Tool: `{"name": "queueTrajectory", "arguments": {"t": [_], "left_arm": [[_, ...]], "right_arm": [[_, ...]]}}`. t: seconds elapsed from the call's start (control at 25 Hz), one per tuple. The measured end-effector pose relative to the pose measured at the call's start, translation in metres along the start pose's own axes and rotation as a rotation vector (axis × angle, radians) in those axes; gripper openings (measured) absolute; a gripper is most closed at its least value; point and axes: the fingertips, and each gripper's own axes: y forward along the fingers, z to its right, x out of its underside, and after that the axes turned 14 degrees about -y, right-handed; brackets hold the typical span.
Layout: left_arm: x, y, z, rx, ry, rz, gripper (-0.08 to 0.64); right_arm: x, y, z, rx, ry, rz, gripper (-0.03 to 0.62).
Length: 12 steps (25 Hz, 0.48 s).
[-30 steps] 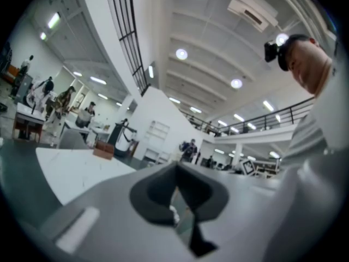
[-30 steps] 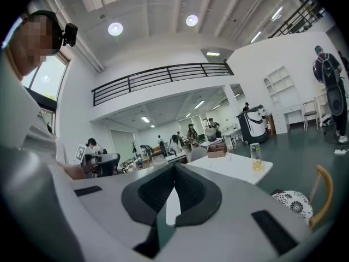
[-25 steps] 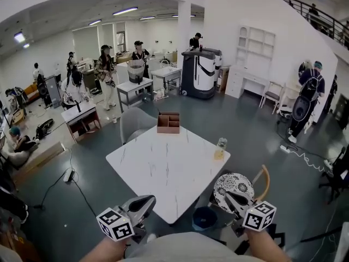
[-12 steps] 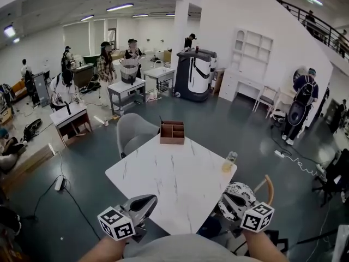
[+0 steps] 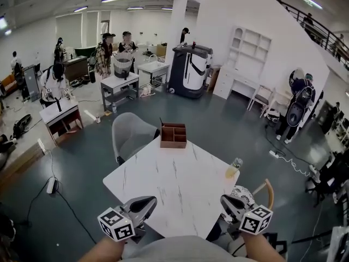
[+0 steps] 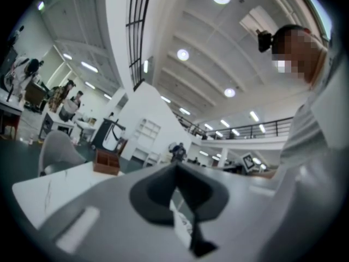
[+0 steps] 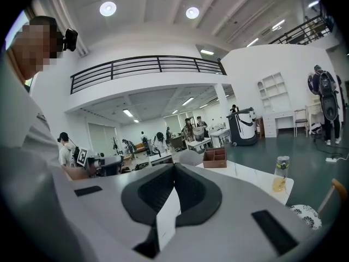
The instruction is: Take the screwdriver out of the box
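Hovering by near edge of table: left gripper, right gripper; jaws of both 2 were pressed together, empty. Box sat at far edge; contents too small to tell.

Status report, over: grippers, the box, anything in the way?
Left gripper and right gripper shut, empty, by near edge of table. Box at far edge, screwdriver not made out. Table bare between; bottle off right.

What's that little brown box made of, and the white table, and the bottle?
The box looks like wood or cardboard: matte brown, thin dividers. The table looks marble or marble-print: white with grey veins. The bottle seems clear plastic or glass, yellowish inside.
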Motion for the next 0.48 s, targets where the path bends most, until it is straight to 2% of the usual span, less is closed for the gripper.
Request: {"name": "queueTrajectory", "arguments": {"t": [0.2,0.48], "left_arm": [[-0.006,0.007,-0.027,0.007,-0.017,-0.013,0.005],[-0.003,0.024,-0.055,-0.014,-0.041,-0.020,0.005]], "right_arm": [[0.005,0.027,0.003,0.000,0.021,-0.028,0.008],[0.009,0.059,0.010,-0.052,0.010,-0.067,0.008]]}}
